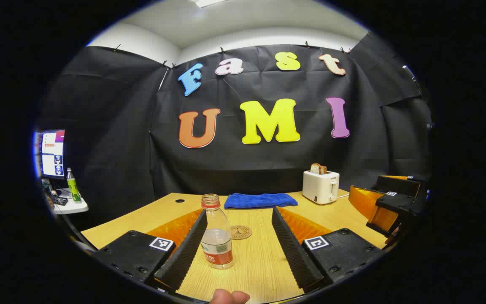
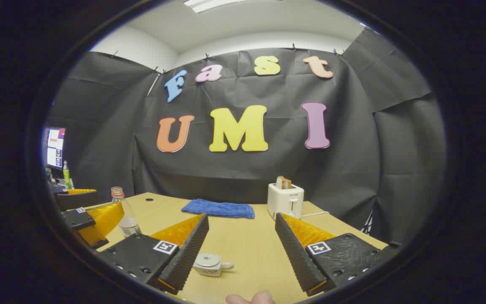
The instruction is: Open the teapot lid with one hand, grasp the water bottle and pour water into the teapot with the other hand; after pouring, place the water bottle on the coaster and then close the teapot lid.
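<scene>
We see both jaws open: left gripper (image 1: 238,249) brackets the capless, red-labelled water bottle (image 1: 216,236) (print unreadable), coaster (image 1: 241,232) just behind it, right gripper (image 2: 241,249) above the teapot (image 2: 210,264).

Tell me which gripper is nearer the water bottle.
Left. The left gripper is open with the water bottle standing between its fingers, close to one of them. The right gripper is open over the teapot, with the bottle farther off to its side.
</scene>
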Available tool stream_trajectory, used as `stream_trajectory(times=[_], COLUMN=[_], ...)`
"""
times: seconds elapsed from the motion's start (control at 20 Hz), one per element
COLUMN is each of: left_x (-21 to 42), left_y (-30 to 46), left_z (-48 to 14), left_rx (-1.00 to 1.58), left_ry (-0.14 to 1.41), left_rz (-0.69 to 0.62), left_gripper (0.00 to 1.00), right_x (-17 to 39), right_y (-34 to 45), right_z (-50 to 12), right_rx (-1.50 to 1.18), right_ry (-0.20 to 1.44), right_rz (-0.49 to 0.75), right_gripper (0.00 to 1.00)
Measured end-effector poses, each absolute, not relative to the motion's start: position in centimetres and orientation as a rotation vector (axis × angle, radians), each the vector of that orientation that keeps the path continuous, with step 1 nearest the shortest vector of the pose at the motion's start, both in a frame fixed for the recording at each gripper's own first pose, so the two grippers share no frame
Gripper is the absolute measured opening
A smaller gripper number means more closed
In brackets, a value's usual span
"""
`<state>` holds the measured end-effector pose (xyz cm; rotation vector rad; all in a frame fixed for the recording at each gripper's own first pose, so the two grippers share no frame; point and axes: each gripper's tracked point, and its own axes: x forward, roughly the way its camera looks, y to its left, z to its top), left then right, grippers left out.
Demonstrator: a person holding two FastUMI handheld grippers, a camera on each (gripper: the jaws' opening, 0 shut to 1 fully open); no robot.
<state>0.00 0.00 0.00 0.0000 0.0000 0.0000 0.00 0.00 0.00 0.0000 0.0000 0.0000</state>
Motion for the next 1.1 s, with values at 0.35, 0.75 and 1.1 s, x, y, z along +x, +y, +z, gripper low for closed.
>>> stream_trajectory(times=[0.35,0.75,1.1], left_x=[0.0,0.2,0.0], left_y=[0.6,0.6,1.0], left_z=[0.0,-0.2,0.4], left_rx=[-0.015,-0.015,-0.008], left_ry=[-0.003,0.001,-0.014], left_rz=[0.013,0.011,0.019], left_gripper=[0.97,0.96,0.96], right_x=[-0.1,0.1,1.1], right_y=[0.5,0.5,2.1], right_z=[-0.1,-0.9,-4.1], right_rx=[0.009,0.006,0.015], right_ry=[0.001,0.01,0.06], right_rz=[0.002,0.01,0.051], right_gripper=[0.95,0.95,0.95])
